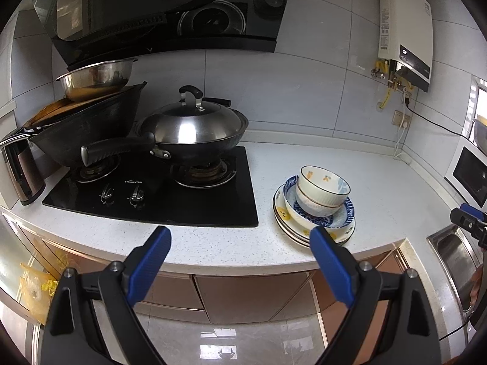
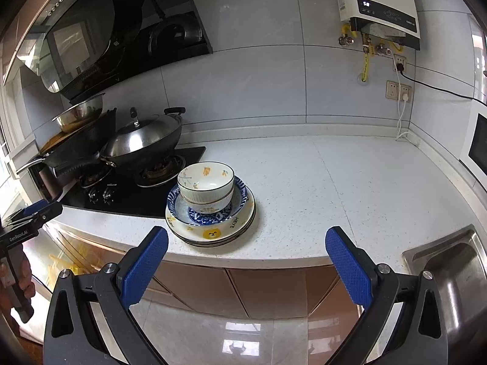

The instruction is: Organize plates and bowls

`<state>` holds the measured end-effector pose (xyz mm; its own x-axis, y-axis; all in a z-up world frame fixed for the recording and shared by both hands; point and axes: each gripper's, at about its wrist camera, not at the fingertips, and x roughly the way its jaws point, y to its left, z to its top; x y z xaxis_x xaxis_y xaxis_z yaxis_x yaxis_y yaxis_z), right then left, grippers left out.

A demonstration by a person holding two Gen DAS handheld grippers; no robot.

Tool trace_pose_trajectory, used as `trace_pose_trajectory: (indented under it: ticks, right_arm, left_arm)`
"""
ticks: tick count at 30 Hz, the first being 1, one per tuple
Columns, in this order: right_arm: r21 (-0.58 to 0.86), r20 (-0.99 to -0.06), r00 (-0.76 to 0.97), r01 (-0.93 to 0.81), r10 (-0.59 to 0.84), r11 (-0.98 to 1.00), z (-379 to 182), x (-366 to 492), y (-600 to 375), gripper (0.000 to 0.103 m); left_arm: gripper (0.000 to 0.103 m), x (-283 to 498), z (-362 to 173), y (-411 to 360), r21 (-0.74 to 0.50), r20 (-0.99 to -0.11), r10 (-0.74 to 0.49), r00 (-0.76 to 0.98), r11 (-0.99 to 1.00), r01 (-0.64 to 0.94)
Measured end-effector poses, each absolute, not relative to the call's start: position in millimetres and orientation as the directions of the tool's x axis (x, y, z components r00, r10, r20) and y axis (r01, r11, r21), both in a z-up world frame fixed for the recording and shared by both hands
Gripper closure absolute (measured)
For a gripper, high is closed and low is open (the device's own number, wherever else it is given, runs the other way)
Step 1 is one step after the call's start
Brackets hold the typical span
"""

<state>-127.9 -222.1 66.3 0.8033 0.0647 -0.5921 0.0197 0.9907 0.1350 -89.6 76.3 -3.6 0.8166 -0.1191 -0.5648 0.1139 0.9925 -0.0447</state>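
A stack of dishes stands near the front edge of the white counter [image 2: 304, 182]. White bowls with orange flowers [image 1: 324, 190] [image 2: 206, 184] sit nested in a blue patterned dish [image 1: 338, 217] [image 2: 210, 213], which rests on yellow-printed plates [image 1: 284, 216] [image 2: 219, 232]. My left gripper [image 1: 240, 237] is open and empty, held in front of the counter edge, left of the stack. My right gripper [image 2: 246, 240] is open and empty, in front of the counter, with the stack just beyond its left finger.
A black gas hob [image 1: 158, 194] with a lidded wok [image 1: 194, 127] and stacked pans [image 1: 91, 112] lies left of the stack. A steel sink [image 2: 450, 267] is at the right. A water heater [image 2: 380, 3] and a microwave [image 1: 468, 173] are on the right side.
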Motion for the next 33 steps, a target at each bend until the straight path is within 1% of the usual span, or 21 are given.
trace_pose_trajectory:
  ticks: [12,20,26,33]
  right_arm:
    - [0.111,-0.601,0.797,0.008,0.060,0.994,66.6,-127.6,-213.2,0.001]
    - [0.101,-0.601,0.797,0.005,0.057,0.995,67.7,-129.1,-211.3,0.001]
    - [0.101,-0.601,0.797,0.006,0.056,0.995,67.9,-129.5,-211.8,0.001]
    - [0.100,-0.602,0.797,0.004,0.057,0.995,68.1,-129.5,-211.9,0.001]
  left_arm:
    - [0.010,-94.3,-7.6,79.8,-0.014,-0.577,-0.080,0.813,0.996,0.089]
    - [0.010,-90.9,-9.8,80.5,-0.014,-0.594,-0.077,0.801,0.996,0.086]
    - [0.010,-89.6,-10.5,80.7,0.001,-0.589,-0.056,0.806,0.998,0.070]
    - [0.010,-90.1,-10.5,79.6,-0.001,-0.590,-0.061,0.805,0.997,0.075]
